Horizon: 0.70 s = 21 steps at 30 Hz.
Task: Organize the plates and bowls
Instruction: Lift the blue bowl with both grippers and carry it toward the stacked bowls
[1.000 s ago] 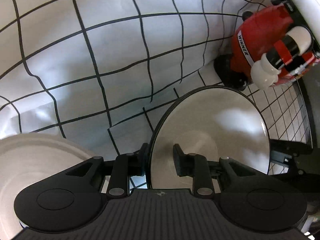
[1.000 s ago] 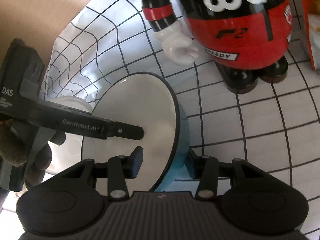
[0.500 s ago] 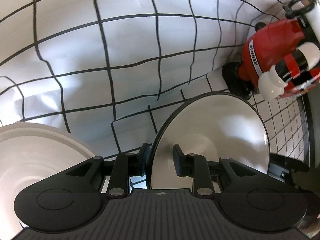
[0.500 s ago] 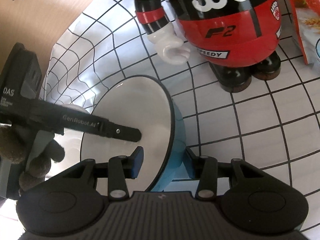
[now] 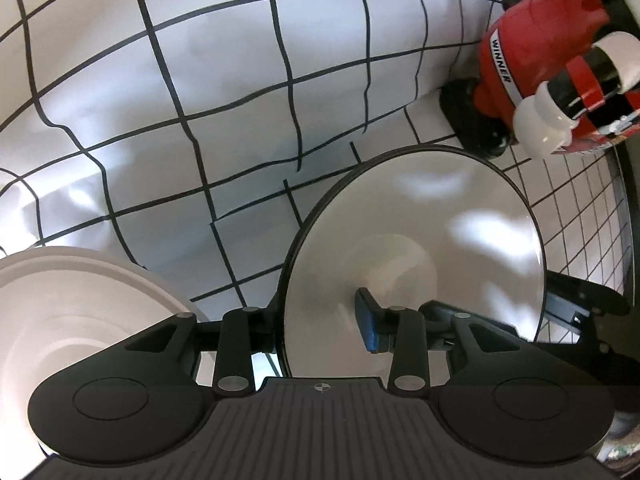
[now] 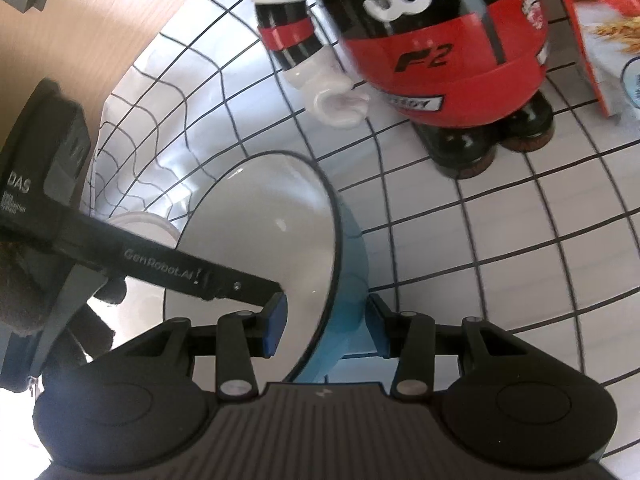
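A bowl (image 5: 420, 240), white inside with a dark rim and blue outside (image 6: 352, 248), is held tilted on edge above the checked cloth. My right gripper (image 6: 326, 322) is shut on its wall, one pad inside and one on the blue outside. My left gripper (image 5: 320, 316) straddles the rim from above and its jaws are opening. Its blue inner pad (image 5: 366, 320) stands clear of the white wall, while the outer finger stays by the rim. A white plate (image 5: 80, 320) lies just left of the bowl.
A red and black toy figure (image 6: 440, 40) stands close behind the bowl, also in the left wrist view (image 5: 540, 64). A strawberry cereal box (image 6: 592, 20) is at the far right. The checked cloth (image 5: 200, 80) covers a wooden table (image 6: 80, 20). A gloved hand (image 6: 24, 280) holds the left gripper.
The left gripper's jaws have spread, and its inner pad has come off the bowl's wall. The right gripper keeps its grip and the bowl stays tilted.
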Each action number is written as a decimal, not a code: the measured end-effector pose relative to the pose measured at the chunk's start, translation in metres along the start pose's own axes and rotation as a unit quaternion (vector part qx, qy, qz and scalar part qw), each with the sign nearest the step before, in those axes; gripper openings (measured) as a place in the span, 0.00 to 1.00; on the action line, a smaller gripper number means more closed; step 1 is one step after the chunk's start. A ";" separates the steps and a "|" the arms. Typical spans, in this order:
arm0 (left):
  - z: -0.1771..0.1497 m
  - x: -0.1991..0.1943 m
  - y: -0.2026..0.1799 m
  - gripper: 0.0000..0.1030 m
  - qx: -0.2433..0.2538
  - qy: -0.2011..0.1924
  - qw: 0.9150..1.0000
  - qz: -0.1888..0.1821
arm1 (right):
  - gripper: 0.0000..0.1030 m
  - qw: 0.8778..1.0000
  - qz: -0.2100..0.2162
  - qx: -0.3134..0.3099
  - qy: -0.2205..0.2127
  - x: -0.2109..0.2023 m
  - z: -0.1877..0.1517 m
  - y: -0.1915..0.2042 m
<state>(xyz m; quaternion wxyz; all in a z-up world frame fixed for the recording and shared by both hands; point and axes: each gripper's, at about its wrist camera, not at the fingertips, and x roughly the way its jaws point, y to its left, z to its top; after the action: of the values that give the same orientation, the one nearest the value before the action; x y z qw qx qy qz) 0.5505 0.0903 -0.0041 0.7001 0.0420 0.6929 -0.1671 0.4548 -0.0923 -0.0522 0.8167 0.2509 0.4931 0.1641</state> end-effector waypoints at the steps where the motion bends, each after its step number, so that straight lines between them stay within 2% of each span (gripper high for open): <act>1: -0.002 -0.001 0.000 0.38 0.000 -0.005 1.000 -0.001 | 0.43 1.000 -0.001 0.001 -0.003 -0.001 0.000 -0.001; 4: -0.006 -0.002 0.002 0.38 -0.007 -0.014 1.000 -0.004 | 0.43 1.000 0.003 0.008 -0.003 -0.001 0.001 -0.004; 8: -0.007 -0.004 0.011 0.38 -0.040 -0.014 0.999 -0.014 | 0.44 1.000 0.015 0.000 0.006 0.003 -0.003 0.001; 14: -0.010 -0.007 0.008 0.35 -0.053 -0.010 0.998 -0.023 | 0.43 1.000 0.000 -0.005 0.011 0.000 -0.002 0.005; 21: -0.031 -0.038 -0.030 0.35 -0.041 -0.052 0.997 -0.037 | 0.43 0.999 -0.006 -0.029 -0.029 -0.049 0.000 0.003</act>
<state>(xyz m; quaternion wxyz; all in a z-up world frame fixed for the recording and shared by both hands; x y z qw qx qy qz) 0.5126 0.0783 0.0375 0.7296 -0.0207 0.6631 -0.1662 0.4322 -0.1157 -0.0151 0.8387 0.2288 0.4654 0.1659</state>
